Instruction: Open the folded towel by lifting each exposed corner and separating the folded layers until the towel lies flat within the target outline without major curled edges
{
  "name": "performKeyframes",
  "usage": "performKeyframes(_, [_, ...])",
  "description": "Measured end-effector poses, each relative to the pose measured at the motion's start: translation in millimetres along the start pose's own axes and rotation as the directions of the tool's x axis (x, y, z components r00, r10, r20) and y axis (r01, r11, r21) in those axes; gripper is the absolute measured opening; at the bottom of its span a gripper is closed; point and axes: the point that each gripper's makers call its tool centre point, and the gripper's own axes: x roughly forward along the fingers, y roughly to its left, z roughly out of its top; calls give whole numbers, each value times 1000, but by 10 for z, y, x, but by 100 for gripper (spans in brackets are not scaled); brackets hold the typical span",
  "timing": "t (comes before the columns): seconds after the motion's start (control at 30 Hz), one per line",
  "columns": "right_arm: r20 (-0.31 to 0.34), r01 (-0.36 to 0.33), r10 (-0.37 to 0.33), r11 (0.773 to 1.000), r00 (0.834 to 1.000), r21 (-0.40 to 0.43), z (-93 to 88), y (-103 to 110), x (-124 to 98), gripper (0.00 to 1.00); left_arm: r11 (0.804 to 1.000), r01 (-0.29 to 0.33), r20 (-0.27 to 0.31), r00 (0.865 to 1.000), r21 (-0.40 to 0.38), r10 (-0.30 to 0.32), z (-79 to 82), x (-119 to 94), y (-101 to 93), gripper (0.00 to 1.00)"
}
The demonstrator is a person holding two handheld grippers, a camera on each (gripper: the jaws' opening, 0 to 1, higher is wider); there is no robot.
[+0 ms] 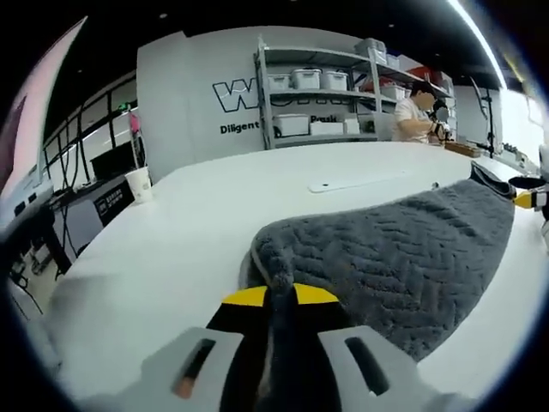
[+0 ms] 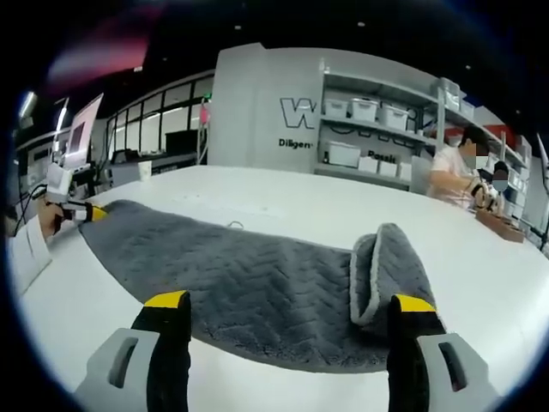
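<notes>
A dark grey towel with a zigzag weave lies stretched across the white table. My left gripper is shut on its near corner, which bunches up between the yellow tips. In the right gripper view that left gripper holds the towel's far left corner, with a white sleeve behind it. My right gripper stands open and wide, low over the towel's near edge. A folded-over flap with a pale underside curls up by its right jaw. The right gripper also appears at the towel's far end.
A paper cup stands near the table's left rim and a flat white strip lies beyond the towel. Shelves with bins and a seated person are at the back. A monitor stands at the left.
</notes>
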Motion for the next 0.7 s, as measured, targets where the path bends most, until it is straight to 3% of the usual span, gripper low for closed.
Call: performKeyframes(0.7, [-9,-10,10,1000,1000,-12,2,44,14,95,983,-165,-20,986,75,167,-64,-99,471,8])
